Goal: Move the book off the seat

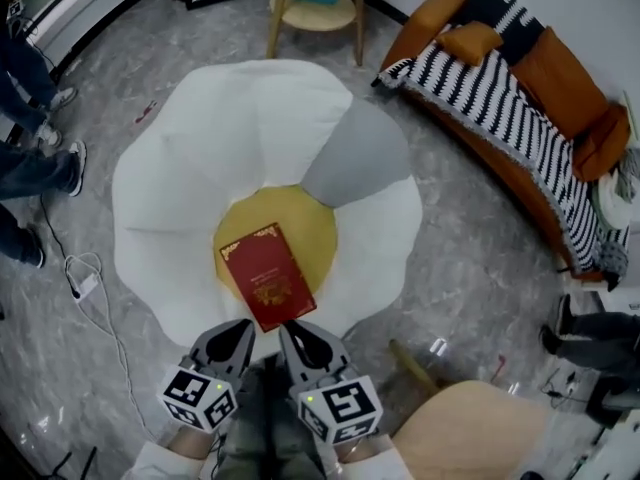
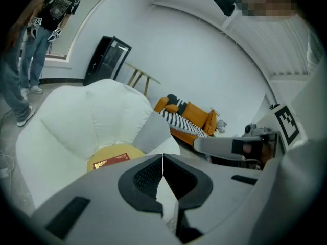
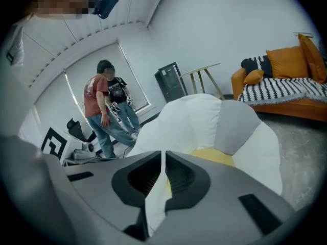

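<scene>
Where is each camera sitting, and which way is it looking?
Head view: on the person's head, looking steeply down at the red book on the flower-shaped seat; left gripper and right gripper show below.
Left gripper view: on the left gripper, looking along its shut jaws toward the orange sofa.
Right gripper view: on the right gripper, looking along its shut jaws toward two people.
All three share the seat.

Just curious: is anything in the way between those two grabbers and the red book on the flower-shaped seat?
Nothing visible does. The book lies bare on the yellow middle of the seat, and the left gripper and right gripper, both shut and empty, hang right by its near corner, with only cushion between.
</scene>
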The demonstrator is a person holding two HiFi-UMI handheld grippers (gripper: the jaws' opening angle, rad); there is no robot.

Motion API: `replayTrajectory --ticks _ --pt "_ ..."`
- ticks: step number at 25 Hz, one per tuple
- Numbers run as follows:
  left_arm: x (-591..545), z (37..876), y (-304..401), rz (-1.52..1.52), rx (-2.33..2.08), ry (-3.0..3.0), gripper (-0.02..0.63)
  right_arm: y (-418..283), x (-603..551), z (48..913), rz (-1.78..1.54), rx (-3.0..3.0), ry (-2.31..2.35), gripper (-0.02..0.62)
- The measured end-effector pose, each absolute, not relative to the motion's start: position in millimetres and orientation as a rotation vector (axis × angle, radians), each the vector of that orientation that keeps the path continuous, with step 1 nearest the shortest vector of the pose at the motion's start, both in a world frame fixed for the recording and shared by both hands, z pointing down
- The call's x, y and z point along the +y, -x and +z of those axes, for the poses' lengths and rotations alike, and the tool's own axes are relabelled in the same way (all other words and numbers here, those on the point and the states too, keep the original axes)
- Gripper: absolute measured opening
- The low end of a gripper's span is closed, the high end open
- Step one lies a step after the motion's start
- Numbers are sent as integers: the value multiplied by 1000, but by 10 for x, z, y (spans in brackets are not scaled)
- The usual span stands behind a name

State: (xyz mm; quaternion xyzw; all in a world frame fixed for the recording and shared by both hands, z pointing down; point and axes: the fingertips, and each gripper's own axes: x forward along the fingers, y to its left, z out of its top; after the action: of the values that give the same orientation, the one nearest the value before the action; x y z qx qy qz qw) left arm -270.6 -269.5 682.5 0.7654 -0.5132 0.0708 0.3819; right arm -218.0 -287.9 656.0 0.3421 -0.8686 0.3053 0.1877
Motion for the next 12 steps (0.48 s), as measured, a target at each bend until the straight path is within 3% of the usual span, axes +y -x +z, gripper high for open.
replayTrajectory --ticks 12 --pt "-2925 7617 2794 155 -1337 -1892 8 2232 -3065 7348 873 -2414 -927 14"
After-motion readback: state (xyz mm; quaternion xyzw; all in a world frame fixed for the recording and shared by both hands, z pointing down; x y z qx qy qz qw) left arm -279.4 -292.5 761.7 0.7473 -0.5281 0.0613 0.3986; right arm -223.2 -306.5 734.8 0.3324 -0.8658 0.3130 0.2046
